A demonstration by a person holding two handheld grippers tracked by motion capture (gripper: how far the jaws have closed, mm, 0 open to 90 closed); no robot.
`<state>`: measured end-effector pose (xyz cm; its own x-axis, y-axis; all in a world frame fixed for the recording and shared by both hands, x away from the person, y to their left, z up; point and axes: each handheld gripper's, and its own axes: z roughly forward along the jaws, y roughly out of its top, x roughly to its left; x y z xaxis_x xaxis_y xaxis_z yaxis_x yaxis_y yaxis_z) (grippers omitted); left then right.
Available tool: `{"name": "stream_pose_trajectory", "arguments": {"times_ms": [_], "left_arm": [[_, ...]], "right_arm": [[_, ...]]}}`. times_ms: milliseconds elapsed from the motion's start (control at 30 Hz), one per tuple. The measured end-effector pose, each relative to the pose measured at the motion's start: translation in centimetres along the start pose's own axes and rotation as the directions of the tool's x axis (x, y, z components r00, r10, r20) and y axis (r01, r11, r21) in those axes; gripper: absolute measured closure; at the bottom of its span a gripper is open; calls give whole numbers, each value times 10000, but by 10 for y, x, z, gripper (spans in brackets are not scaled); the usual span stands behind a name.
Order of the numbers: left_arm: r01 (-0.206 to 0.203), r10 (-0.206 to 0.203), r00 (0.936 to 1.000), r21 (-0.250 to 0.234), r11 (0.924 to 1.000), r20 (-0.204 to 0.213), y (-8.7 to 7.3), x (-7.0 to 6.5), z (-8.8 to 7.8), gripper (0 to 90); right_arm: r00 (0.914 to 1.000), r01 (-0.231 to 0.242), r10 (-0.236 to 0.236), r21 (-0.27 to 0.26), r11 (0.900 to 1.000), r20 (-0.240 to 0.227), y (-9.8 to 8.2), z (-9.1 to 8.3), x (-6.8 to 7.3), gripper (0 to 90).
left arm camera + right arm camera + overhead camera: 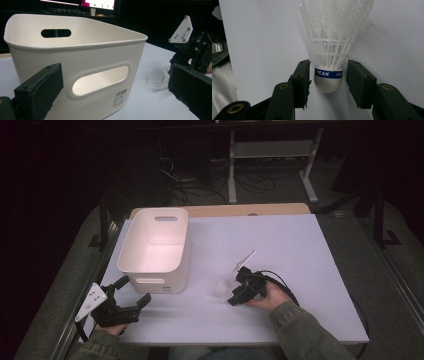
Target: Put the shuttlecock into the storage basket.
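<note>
While the right gripper lies low on the white table, a white shuttlecock sits between its jaws, cork end nearest the hand, feather skirt pointing away past the fingertips. Narrow gaps show on both sides of the cork at the blue band, so the pads are not pressing on it: not grasped. The left gripper is released, jaws spread wide, with the white bin just ahead of them.
</note>
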<state>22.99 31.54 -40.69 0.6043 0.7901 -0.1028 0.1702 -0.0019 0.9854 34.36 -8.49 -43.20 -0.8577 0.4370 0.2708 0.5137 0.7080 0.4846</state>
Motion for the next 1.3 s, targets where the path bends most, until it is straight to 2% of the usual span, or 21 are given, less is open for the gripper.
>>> {"name": "stream_pose_trajectory", "arguments": {"times_ms": [200,333,433,567,700,800,900,1133,1300], "left_arm": [[13,-13,10000,-9,10000,0,0,0,0,0],[-6,6,10000,4,10000,-2,0,0,0,0],[-11,11,10000,1,10000,6,0,0,0,0],[19,-19,10000,-5,10000,2,0,0,0,0],[11,-11,10000,-2,10000,3,0,0,0,0],[-16,16,10000,21,10000,0,0,0,0,0],[7,-7,10000,30,10000,-3,0,0,-1,0],[23,-23,10000,-10,10000,1,0,0,0,0],[6,-6,10000,4,10000,-7,0,0,0,0]], "right_arm": [[9999,79,-79,-37,10000,-62,0,1,0,627],[9998,173,-173,-47,9998,-102,0,1,1,634],[9997,28,-31,-119,9999,-247,-1,1,0,637],[9997,186,-192,-357,9992,-175,-1,-1,1,638],[9997,4,-15,-476,9989,-248,-1,-3,2,639],[9997,138,-153,-707,9974,-205,-1,-4,0,639],[9998,62,-77,-824,9966,-180,-1,-6,1,639],[9998,78,-95,-890,9960,-187,1,-15,3,639],[9996,244,-259,-1263,9917,-98,5,-27,4,638]]}}
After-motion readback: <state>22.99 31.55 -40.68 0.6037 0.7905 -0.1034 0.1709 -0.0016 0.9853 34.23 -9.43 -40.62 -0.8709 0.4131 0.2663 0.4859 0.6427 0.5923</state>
